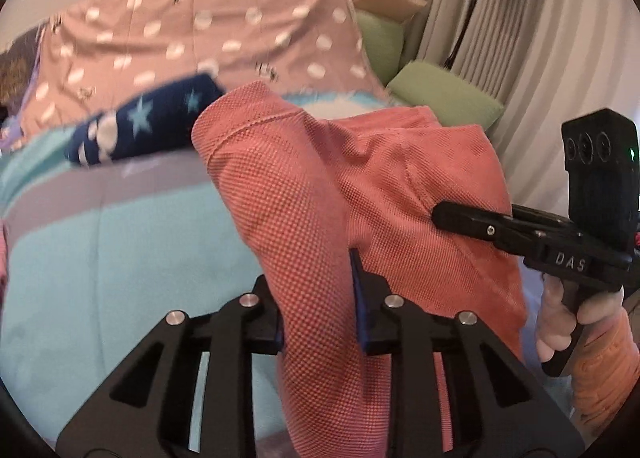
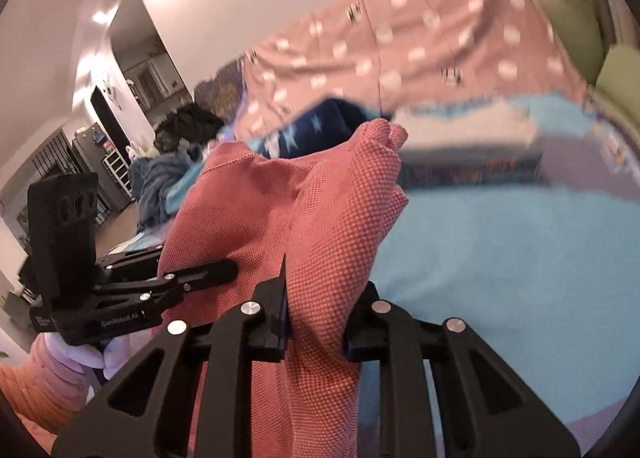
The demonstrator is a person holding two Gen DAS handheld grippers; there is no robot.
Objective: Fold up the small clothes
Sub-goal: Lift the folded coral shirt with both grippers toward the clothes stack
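A coral-red waffle-knit garment [image 1: 320, 186] hangs lifted above the bed, bunched between both grippers. My left gripper [image 1: 320, 310] is shut on its lower edge, the cloth pinched between the blue pads. My right gripper [image 1: 440, 214] shows at the right of the left wrist view, clamped on the cloth's right side. In the right wrist view the same garment [image 2: 288, 210] fills the middle, my right gripper [image 2: 318, 318] is shut on it, and my left gripper [image 2: 228, 272] grips it from the left. A folded navy star-print garment [image 1: 148, 126] lies behind on the bed.
The bed has a turquoise and grey cover [image 1: 100, 250] and a pink dotted blanket [image 1: 200, 34] at the back. Green cushions [image 1: 444, 98] and a cardboard box lie at the far right by the curtain. A dark clothes pile [image 2: 176, 154] lies at the left.
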